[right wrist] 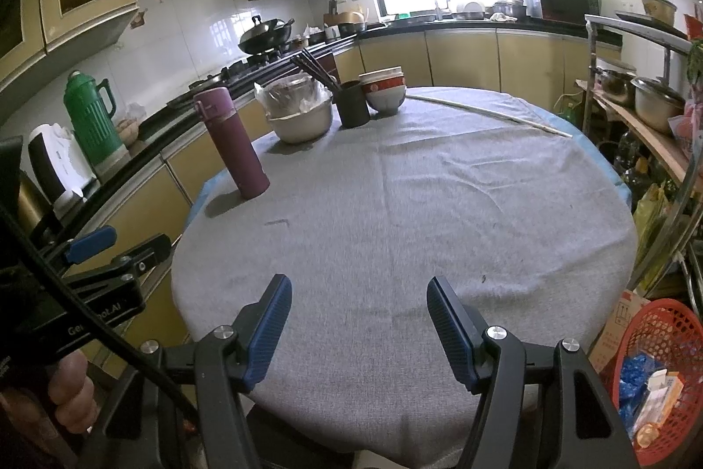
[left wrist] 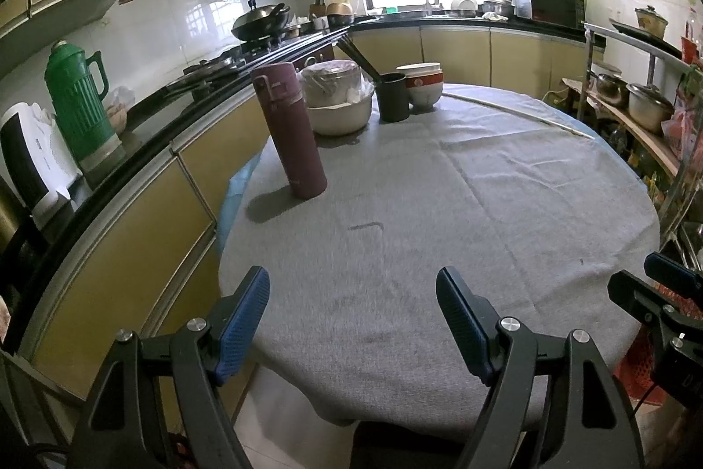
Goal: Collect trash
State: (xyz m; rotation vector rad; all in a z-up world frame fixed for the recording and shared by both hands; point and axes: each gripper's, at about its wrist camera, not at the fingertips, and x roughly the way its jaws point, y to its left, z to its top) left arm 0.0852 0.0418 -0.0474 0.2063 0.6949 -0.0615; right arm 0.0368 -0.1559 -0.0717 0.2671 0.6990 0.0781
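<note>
I see left gripper (left wrist: 351, 319) jaws released, nothing between | right gripper (right wrist: 358, 330) jaws released, nothing between | trash in red basket (right wrist: 659, 319) right of my right jaws, below table (right wrist: 395, 205) edge

Right gripper (right wrist: 358, 295) jaws apart, nothing between, over grey-clothed round table (right wrist: 395, 214), maroon flask (right wrist: 230, 143) upright far left, covered bowl (right wrist: 300, 113), dark cup (right wrist: 353, 104), stacked bowls (right wrist: 383, 89) at far edge, red basket (right wrist: 659, 341) of wrappers lower right, left gripper (right wrist: 94, 249) at left edge

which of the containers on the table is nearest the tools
The maroon flask, standing alone; the cream bowl, black cup and red-and-white bowls cluster further back.
</note>
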